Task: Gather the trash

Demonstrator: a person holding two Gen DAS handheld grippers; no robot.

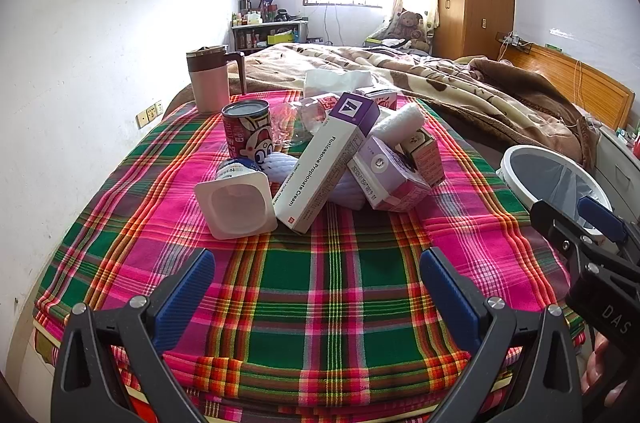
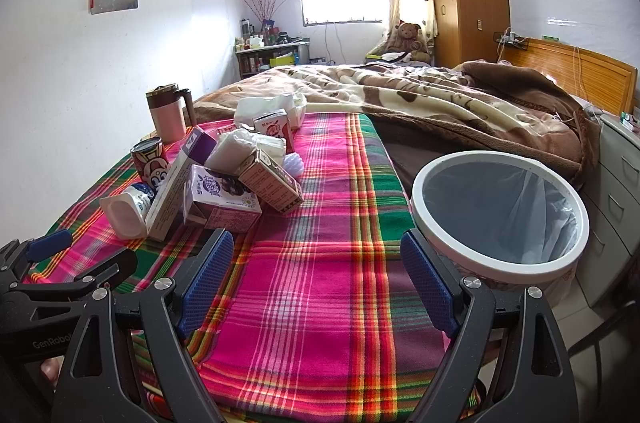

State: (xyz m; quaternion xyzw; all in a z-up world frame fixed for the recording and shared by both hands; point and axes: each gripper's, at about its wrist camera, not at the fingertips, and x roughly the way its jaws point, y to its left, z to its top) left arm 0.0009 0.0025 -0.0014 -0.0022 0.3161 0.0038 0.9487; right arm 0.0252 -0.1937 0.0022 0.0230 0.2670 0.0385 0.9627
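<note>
A pile of trash lies on the plaid cloth (image 1: 320, 287): a white yogurt cup (image 1: 236, 203) on its side, a red can (image 1: 246, 127), a long white and purple cream box (image 1: 324, 167), a purple milk carton (image 1: 386, 179), a small pink carton (image 1: 424, 153) and crumpled tissue (image 1: 400, 123). The same pile shows in the right wrist view: yogurt cup (image 2: 124, 209), milk carton (image 2: 220, 201). My left gripper (image 1: 318, 287) is open and empty, short of the pile. My right gripper (image 2: 316, 283) is open and empty beside the white-rimmed trash bin (image 2: 560, 263), which is lined with a bag.
A pink mug with a brown lid (image 1: 210, 79) stands behind the pile. A brown blanket (image 1: 460, 83) covers the bed beyond. A grey drawer unit (image 2: 616, 207) stands right of the bin. The wall runs along the left side.
</note>
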